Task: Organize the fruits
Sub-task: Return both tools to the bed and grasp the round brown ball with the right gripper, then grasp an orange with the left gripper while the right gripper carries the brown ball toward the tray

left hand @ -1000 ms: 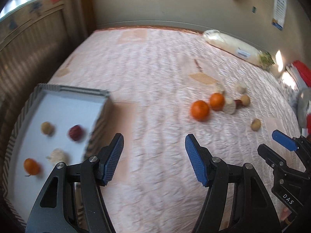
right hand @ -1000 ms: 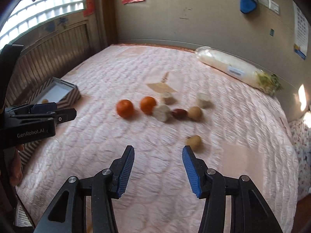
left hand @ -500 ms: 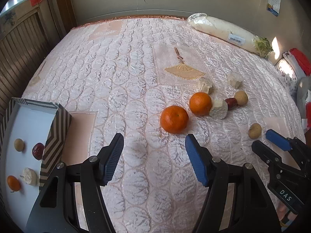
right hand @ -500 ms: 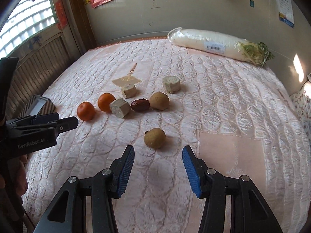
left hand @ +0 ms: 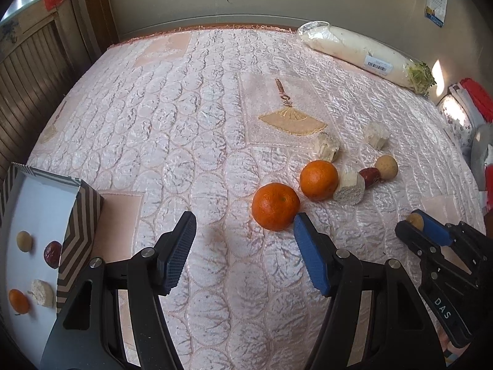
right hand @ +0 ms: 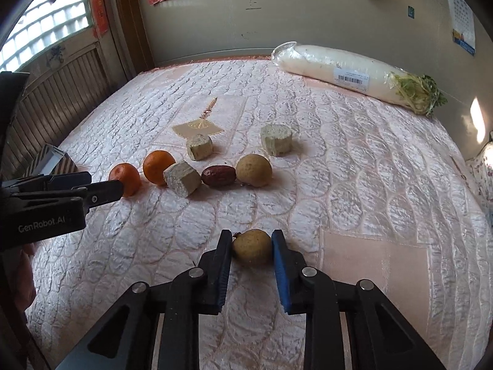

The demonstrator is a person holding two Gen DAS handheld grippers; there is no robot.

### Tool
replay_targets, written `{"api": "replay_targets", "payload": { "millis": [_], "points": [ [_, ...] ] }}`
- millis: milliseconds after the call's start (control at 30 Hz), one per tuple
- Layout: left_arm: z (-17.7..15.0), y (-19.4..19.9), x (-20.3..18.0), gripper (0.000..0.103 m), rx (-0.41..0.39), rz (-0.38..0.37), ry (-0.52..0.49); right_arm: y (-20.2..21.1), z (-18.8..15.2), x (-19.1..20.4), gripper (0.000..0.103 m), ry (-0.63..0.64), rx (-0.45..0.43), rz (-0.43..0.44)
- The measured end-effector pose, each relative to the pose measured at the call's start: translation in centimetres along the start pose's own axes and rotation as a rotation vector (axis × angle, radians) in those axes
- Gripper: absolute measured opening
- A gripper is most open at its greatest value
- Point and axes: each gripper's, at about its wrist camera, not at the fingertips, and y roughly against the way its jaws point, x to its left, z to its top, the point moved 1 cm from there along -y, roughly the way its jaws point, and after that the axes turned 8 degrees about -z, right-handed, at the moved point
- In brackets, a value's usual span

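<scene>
The striped box (left hand: pixel 80 237) sits at nine o'clock on the bed (left hand: pixel 191 117), already holding four pieces. The left gripper (left hand: pixel 243 252) has its jaws spread and empty; the nearest mandarin (left hand: pixel 275 206) lies at one o'clock, touching its right pad. The right gripper (right hand: pixel 251 265) pinches the yellow-brown round fruit (right hand: pixel 252 246) dead ahead. Only the left wrist view shows the box's contents; the right wrist view alone shows both pads against the fruit.

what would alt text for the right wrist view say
The right gripper is shut on a small tan fruit lying on a pink quilted bed. Beyond lie two oranges, a red date and pale chunks.
</scene>
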Motion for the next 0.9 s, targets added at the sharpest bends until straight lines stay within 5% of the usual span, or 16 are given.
{"api": "replay_targets", "payload": {
  "millis": [567,700,900],
  "points": [
    [0.3,-1.7,-0.8,0.066,0.014,-0.028,-0.039,0.3,-0.5,0.3,0.025,0.018,-0.004,-0.011],
    [0.2,-1.6,-0.5,0.032,-0.005,-0.042,-0.046,0.5,-0.6,0.4,0.025,0.023,-0.003,-0.008],
    [-0.6,-0.6,0.2,0.032,-0.011,-0.044,-0.027,0.9,-0.8,0.8,0.025,0.023,-0.006,0.000]
  ]
}}
